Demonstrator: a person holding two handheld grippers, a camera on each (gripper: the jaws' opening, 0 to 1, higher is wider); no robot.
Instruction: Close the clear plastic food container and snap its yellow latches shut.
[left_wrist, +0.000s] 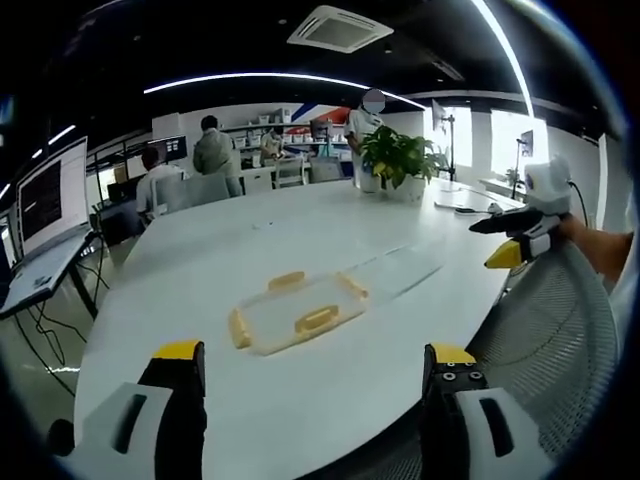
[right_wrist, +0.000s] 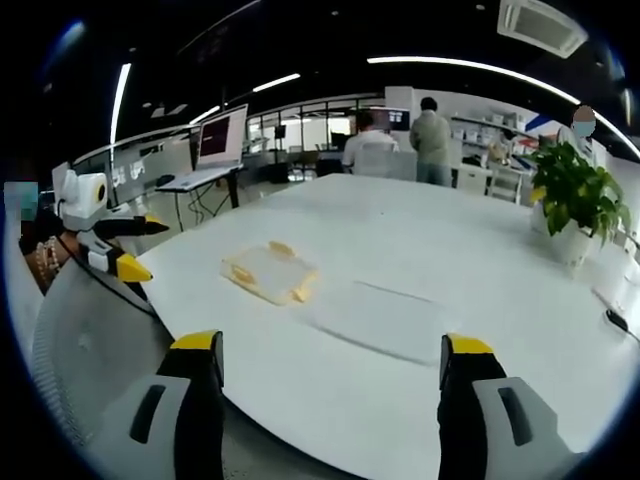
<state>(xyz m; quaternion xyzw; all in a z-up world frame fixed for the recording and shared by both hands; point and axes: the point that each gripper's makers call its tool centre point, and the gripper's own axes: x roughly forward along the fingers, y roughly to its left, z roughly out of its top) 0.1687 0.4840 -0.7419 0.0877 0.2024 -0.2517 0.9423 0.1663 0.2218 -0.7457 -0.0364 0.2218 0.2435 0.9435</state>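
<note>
Here the clear container (left_wrist: 297, 315) lies flat, 4 yellow latches (left_wrist: 316, 319) out.

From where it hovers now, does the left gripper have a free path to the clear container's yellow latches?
Probably yes. The left gripper is open, and bare white table lies between it and the clear container; nothing blocks the yellow latches.

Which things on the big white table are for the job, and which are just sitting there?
For the job:
container
yellow latches
clear lid
left gripper, open
right gripper, open

Just sitting there:
potted plant
mesh chair
monitor
</note>
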